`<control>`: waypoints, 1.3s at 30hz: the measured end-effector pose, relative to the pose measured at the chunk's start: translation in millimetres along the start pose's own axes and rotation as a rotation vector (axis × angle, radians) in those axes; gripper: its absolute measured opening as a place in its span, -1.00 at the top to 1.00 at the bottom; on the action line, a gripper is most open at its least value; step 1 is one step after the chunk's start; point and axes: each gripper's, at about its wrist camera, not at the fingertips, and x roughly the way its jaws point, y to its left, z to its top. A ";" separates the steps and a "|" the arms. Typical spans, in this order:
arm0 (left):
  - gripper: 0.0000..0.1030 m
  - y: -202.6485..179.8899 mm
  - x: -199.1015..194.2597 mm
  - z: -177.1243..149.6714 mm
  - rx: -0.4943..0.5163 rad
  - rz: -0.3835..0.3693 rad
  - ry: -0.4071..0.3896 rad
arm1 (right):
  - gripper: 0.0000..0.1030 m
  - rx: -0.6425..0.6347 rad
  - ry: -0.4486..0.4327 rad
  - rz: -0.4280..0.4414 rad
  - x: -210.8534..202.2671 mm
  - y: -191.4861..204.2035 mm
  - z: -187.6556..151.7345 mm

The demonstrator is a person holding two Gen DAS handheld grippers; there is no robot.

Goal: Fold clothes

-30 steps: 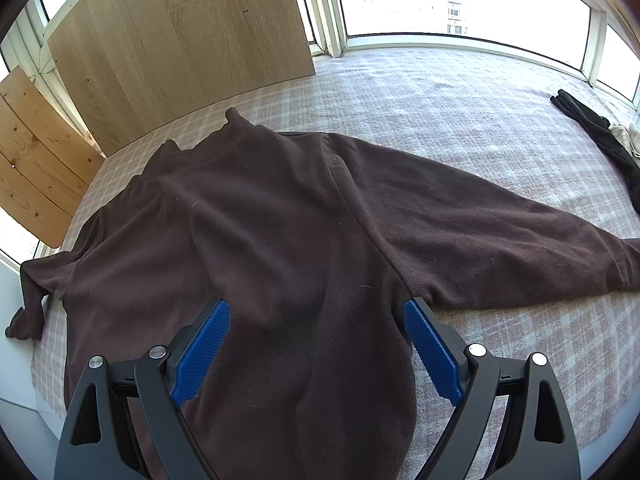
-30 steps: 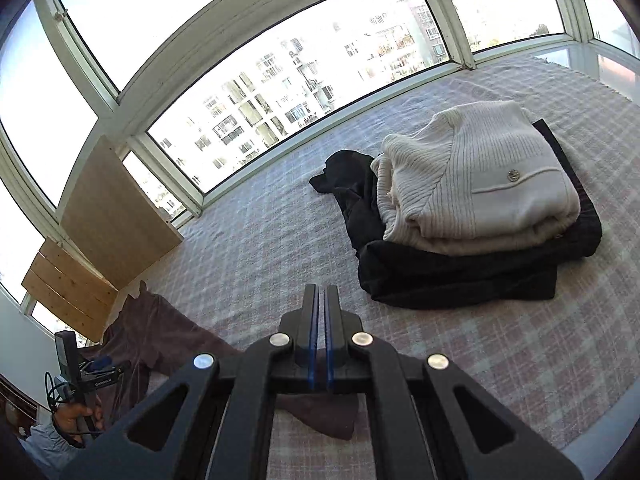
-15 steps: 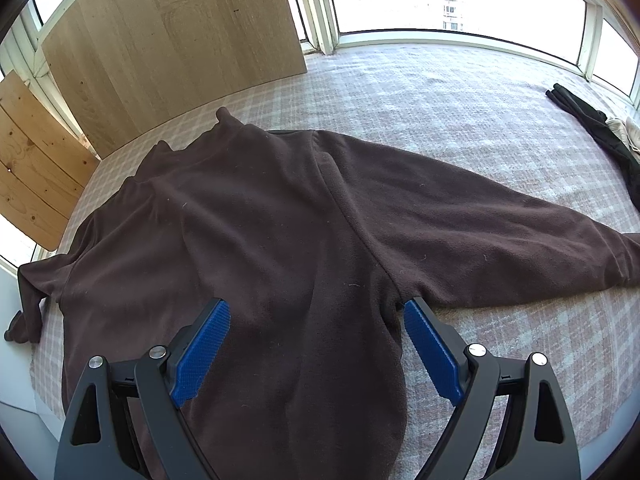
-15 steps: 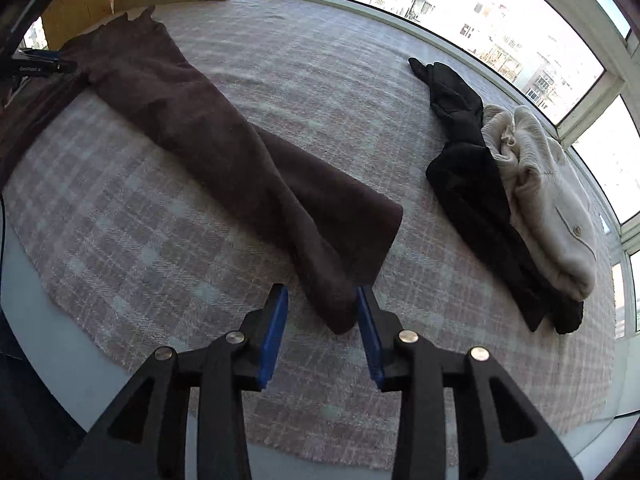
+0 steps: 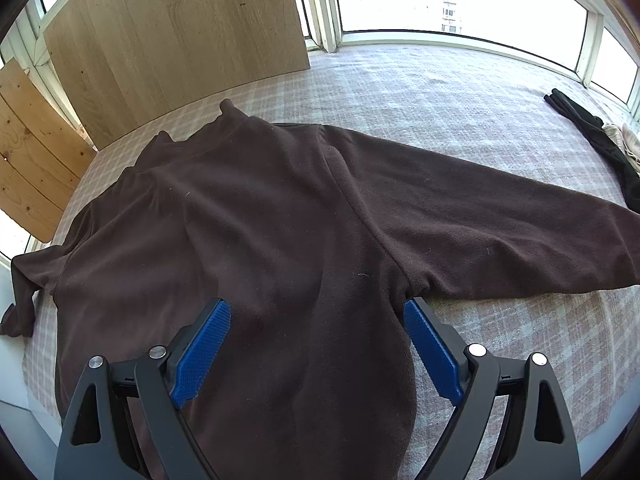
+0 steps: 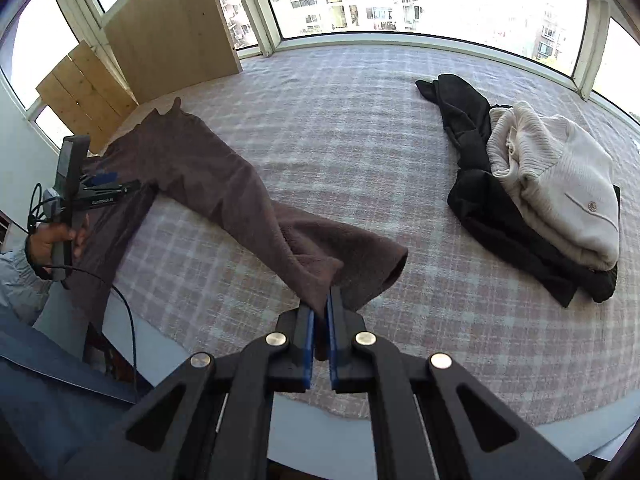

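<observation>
A dark brown fleece sweater [image 5: 280, 220] lies spread on the plaid cover [image 5: 440, 92], collar toward the wooden boards. One sleeve stretches right across the cover. My left gripper [image 5: 316, 308] hovers open over the sweater's lower body near the armpit, with nothing pinched between its blue pads. In the right wrist view my right gripper [image 6: 320, 304] is shut on the cuff end of that sleeve [image 6: 224, 196], and the cloth bunches up and lifts slightly off the cover. The left gripper [image 6: 108, 184] shows at far left, held by a hand [image 6: 56, 236].
A folded cream knit sweater [image 6: 560, 176] rests on a black garment [image 6: 480, 184] at the right. Wooden boards [image 5: 172, 40] lean against the windows at the back left. The cover's front edge [image 6: 248, 372] runs just below my right gripper.
My right gripper opened around the sleeve's cuff, then shut on it and raised it a little. The left gripper stayed open in the same place.
</observation>
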 end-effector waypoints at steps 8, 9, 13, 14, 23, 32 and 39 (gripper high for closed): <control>-0.73 2.6 -0.7 -5.6 -0.014 -0.008 0.003 | 0.88 0.096 0.145 -0.120 31.2 -49.9 18.1; -0.73 3.3 -1.5 -6.5 -0.015 -0.003 0.004 | 0.75 0.097 0.140 -0.216 39.2 -59.2 21.0; -0.73 6.9 -7.1 -8.6 -0.032 0.015 0.001 | 0.72 0.046 0.088 -0.473 58.6 -68.4 27.7; -0.73 6.8 -8.5 -8.0 -0.036 0.015 -0.001 | 0.71 0.034 0.071 -0.487 58.6 -64.4 27.0; -0.73 -40.6 7.6 40.3 0.028 -0.047 -0.078 | 0.71 -0.010 0.128 -0.351 118.0 -27.5 11.3; -0.73 -83.0 67.9 84.5 0.090 -0.038 -0.074 | 0.70 0.292 0.050 -0.238 89.7 -70.9 -31.3; -0.73 -62.0 66.5 61.2 -0.014 -0.034 -0.086 | 0.21 0.318 -0.007 -0.256 98.4 -57.3 -28.3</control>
